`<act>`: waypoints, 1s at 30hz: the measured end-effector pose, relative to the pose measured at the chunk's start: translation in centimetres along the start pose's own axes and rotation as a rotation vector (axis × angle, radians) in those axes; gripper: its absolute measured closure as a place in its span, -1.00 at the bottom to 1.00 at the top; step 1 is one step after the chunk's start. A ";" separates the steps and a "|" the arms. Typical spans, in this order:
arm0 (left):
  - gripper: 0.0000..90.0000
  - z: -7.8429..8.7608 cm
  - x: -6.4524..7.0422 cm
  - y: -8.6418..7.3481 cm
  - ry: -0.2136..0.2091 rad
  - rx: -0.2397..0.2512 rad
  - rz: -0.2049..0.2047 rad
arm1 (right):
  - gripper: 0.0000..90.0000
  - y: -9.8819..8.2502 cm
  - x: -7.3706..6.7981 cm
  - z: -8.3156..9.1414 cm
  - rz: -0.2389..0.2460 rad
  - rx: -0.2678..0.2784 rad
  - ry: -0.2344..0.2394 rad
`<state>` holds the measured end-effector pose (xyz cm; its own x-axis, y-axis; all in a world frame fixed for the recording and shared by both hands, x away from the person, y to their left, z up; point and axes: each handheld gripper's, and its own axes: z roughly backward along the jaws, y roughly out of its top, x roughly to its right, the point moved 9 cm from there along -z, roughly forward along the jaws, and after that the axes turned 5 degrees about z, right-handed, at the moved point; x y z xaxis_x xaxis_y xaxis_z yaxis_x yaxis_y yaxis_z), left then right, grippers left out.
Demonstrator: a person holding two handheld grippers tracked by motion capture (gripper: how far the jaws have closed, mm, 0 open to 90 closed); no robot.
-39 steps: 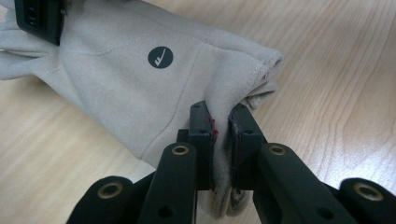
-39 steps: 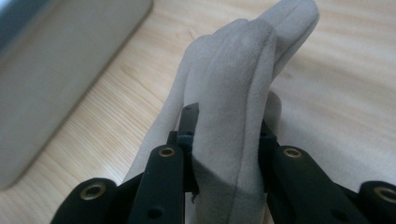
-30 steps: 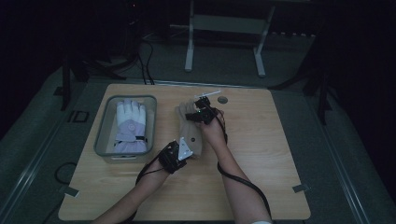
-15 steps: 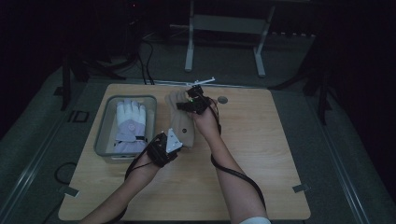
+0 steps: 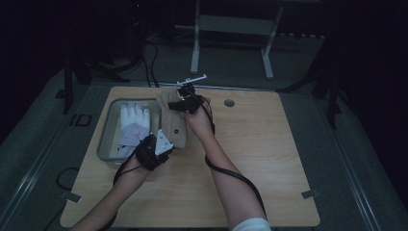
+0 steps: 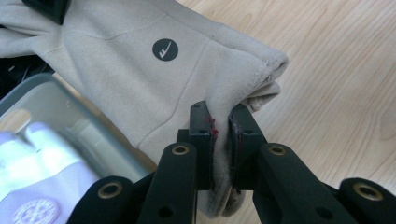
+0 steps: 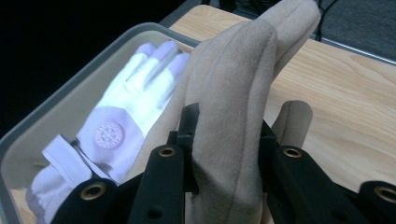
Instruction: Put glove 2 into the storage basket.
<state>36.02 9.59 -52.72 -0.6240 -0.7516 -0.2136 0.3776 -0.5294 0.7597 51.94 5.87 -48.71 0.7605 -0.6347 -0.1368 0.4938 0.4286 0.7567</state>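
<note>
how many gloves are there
2. A white glove lies in the grey bin at the table's left. A beige glove is held above the bin's right edge, the left tool pinching its cuff, the right tool its fingers.

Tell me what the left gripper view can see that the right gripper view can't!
Left gripper view: the beige glove's cuff pinched in the left hand-held gripper, plus a round dark check-mark logo.

Right gripper view: the same glove's fingers clamped in the right hand-held gripper, and the white glove's fingers and round badge.

Both: the beige glove, the white glove in the grey bin, and the wooden table.
</note>
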 end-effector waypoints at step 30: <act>0.83 3.3 -6.8 -7.2 0.067 -0.112 0.124 | 0.63 3.0 -7.9 -10.0 0.096 -0.075 0.084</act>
<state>35.33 19.84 -54.75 -0.5224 -0.8363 -0.1662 0.5245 -0.4689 0.7107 51.64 18.63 -51.71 0.8371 -0.5335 -0.1212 0.4443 0.5336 0.7196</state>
